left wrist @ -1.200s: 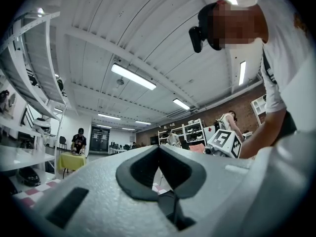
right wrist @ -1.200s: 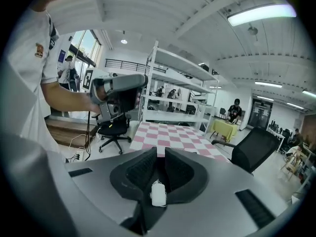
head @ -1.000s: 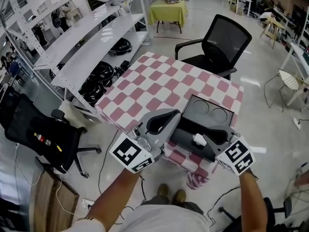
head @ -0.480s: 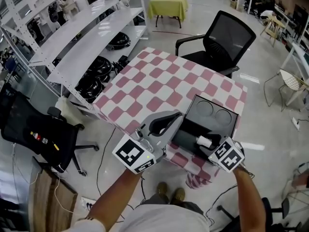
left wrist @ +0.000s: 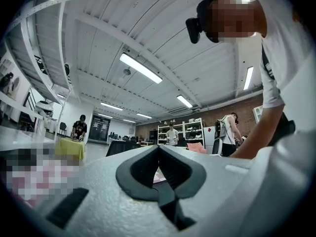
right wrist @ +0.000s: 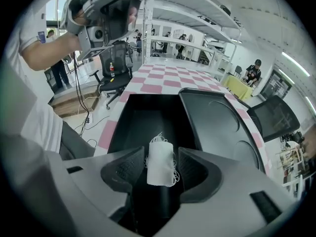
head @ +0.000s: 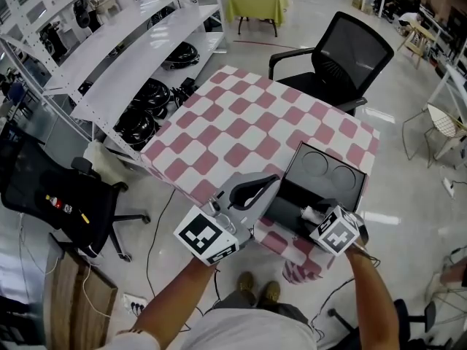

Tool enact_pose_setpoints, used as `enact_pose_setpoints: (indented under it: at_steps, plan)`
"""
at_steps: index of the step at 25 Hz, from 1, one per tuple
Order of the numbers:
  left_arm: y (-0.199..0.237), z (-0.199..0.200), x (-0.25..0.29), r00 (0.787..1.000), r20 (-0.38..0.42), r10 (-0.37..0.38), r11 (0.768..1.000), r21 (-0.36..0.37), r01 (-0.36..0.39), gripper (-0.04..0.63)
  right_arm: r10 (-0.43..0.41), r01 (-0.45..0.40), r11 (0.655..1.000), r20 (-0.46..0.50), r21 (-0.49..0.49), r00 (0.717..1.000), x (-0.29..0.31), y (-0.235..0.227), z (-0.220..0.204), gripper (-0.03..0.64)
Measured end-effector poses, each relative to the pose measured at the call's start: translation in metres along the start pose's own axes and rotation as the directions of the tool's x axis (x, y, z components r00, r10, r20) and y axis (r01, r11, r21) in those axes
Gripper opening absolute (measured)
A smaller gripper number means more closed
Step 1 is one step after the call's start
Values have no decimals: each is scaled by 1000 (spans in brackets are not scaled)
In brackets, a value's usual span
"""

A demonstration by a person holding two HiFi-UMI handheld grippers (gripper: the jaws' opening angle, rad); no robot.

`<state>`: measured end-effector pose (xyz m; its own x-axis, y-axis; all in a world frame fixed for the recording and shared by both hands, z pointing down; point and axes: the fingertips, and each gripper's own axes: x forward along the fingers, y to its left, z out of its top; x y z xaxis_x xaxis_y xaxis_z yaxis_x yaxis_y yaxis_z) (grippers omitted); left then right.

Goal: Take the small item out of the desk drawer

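Right hand-held gripper (right wrist: 161,158), jaws opening, a small frayed white roll (right wrist: 160,166) between them with a narrow gap at each side. Behind it is the open black drawer (right wrist: 140,120) of the pink-checked bench (right wrist: 170,78).

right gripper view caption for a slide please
Right gripper jaws opening around a white cloth roll, open black drawer beyond

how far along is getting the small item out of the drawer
Done: the drawer stands open. In hand: the right gripper is at the drawer, its fingers opening either side of the white cloth roll, not pressing it. Still to do: close on the roll and lift it out.
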<state>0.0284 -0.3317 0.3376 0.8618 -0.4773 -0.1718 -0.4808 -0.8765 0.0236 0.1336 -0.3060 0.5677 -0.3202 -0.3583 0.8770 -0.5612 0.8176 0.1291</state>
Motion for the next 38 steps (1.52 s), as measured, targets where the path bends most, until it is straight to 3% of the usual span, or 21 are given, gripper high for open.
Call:
enact_pose_setpoints:
  at_steps: [11, 23, 31, 38]
  plan:
    - [4, -4, -6, 1000, -9, 13, 1000, -11, -13, 14, 34, -34, 999, -87, 7, 996, 25, 5, -12, 181]
    - [-1, -9, -10, 1000, -26, 8, 1000, -13, -9, 14, 12, -11, 999, -37, 38, 999, 27, 1, -10, 179]
    - [-8, -2, -11, 1000, -27, 5, 1000, -6, -5, 14, -20, 3, 992, 141, 123, 990, -17, -2, 19, 179]
    - [-23, 10, -5, 1000, -13, -16, 1000, 16, 16, 14, -74, 10, 985, 373, 171, 925, -85, -8, 63, 179]
